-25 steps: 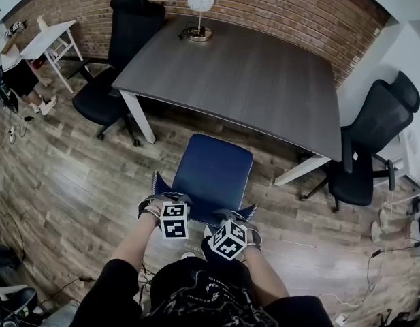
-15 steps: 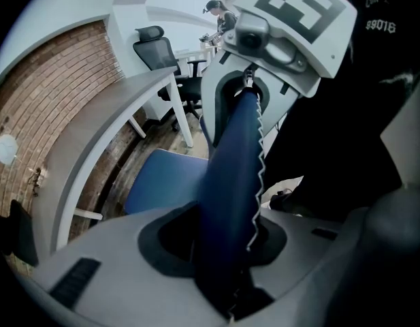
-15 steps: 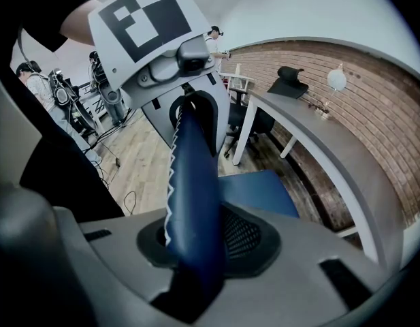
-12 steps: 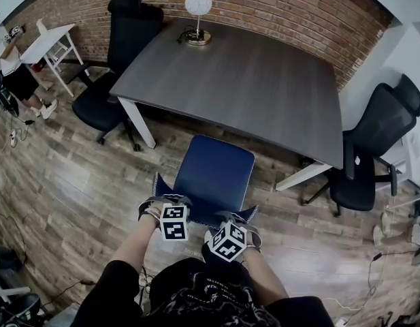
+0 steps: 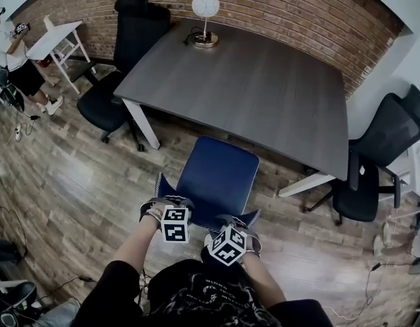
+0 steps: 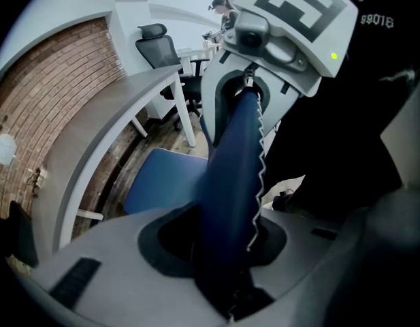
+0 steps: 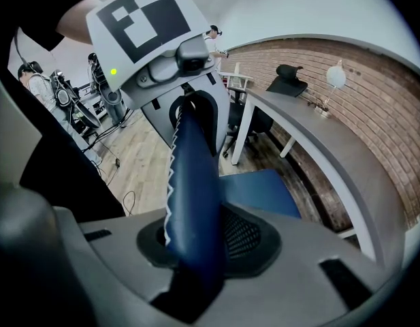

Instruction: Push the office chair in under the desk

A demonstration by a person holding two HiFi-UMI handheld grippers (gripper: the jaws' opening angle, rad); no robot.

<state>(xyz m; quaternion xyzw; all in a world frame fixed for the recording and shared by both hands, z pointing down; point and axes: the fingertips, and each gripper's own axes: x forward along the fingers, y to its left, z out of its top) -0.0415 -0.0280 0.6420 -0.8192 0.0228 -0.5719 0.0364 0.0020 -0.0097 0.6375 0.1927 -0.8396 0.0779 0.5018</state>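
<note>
Grip on the backrest at both sides, with the chair not yet under the desk.

Jaws of our left gripper (image 6: 227, 247) and right gripper (image 7: 189, 251) are each closed partway onto the top edge of the blue backrest (image 6: 233, 148), pinching its padded rim between the pads, one on either side of its middle. Just ahead of and below the jaws lies the seat of the office chair (image 5: 220, 172). Its front edge is close up to the near edge of the desk (image 5: 250, 80), between the desk's two white legs. We judge most of the push is left to do. We should hold both grips evenly and drive straight away from us, so the chair rolls square into the gap — leaning harder on one side would likely swing the seat toward the right-hand leg (image 5: 301, 182). Low, steady pressure should stop the backrest from tipping.
</note>
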